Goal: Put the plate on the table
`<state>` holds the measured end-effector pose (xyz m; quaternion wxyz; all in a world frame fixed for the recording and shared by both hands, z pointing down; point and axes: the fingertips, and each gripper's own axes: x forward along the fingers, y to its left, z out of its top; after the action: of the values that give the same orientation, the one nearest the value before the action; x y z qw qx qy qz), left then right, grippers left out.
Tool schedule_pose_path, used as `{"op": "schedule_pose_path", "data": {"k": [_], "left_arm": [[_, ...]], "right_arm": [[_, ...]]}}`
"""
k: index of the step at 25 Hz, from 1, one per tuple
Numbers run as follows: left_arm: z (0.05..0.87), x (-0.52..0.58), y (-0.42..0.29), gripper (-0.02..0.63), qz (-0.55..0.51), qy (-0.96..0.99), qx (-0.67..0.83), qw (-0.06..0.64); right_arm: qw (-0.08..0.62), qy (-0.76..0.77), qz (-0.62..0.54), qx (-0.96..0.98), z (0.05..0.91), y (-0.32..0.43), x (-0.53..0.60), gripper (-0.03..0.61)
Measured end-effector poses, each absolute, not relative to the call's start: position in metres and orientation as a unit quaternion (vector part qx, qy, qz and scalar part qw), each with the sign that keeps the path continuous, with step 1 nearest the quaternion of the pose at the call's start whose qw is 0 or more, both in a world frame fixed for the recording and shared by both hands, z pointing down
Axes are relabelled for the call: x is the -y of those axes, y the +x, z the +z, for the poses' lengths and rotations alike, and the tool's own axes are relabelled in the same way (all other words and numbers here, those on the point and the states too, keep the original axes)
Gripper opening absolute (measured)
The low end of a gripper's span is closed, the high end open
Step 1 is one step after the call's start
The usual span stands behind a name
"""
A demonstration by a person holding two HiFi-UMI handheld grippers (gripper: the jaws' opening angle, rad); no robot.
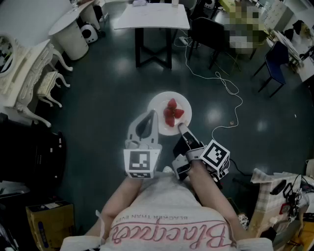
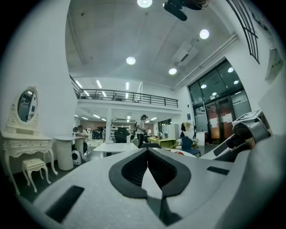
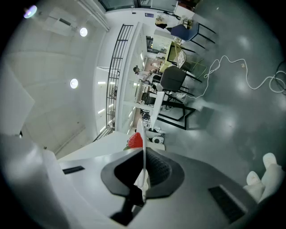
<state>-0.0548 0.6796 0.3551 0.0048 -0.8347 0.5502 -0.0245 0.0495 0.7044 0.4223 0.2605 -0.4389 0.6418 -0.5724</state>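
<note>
The head view is dim and grey-blue. The dark floor (image 1: 98, 108) carries soft glare patches, and the white plate (image 1: 162, 105) looks nearly washed out. Round ceiling lights (image 2: 130, 60) flare in the left gripper view. Both gripper views bulge toward black corners, and the nearest surfaces seem slightly soft.

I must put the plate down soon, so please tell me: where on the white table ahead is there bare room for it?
The near half of the white table is bare, from its front edge up to the small items along the far edge; that far strip is crowded. A black chair stands close by the right corner.
</note>
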Motion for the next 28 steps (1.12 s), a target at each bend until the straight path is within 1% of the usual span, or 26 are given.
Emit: {"op": "schedule_pose_path", "data": {"k": [6, 11, 15, 21, 28], "left_arm": [[0.359, -0.69, -0.045, 0.003, -0.026, -0.833, -0.552, 0.015], [0.372, -0.692, -0.043, 0.003, -0.015, -0.828, -0.56, -0.02], [0.375, -0.684, -0.045, 0.003, -0.017, -0.821, -0.571, -0.017], [0.387, -0.655, -0.05, 0.003, -0.023, -0.817, -0.574, -0.036], [0.385, -0.587, -0.052, 0.003, -0.019, -0.823, -0.567, -0.034]], "right_arm": [[0.261, -0.431, -0.577, -0.642, 0.428, 0.058, -0.711, 0.011], [0.255, -0.43, -0.572, -0.65, 0.43, 0.066, -0.711, 0.011], [0.26, -0.423, -0.573, -0.652, 0.431, 0.067, -0.703, 0.011], [0.259, -0.421, -0.586, -0.642, 0.44, 0.064, -0.672, 0.011], [0.267, -0.434, -0.58, -0.635, 0.447, 0.064, -0.608, 0.011]]}}
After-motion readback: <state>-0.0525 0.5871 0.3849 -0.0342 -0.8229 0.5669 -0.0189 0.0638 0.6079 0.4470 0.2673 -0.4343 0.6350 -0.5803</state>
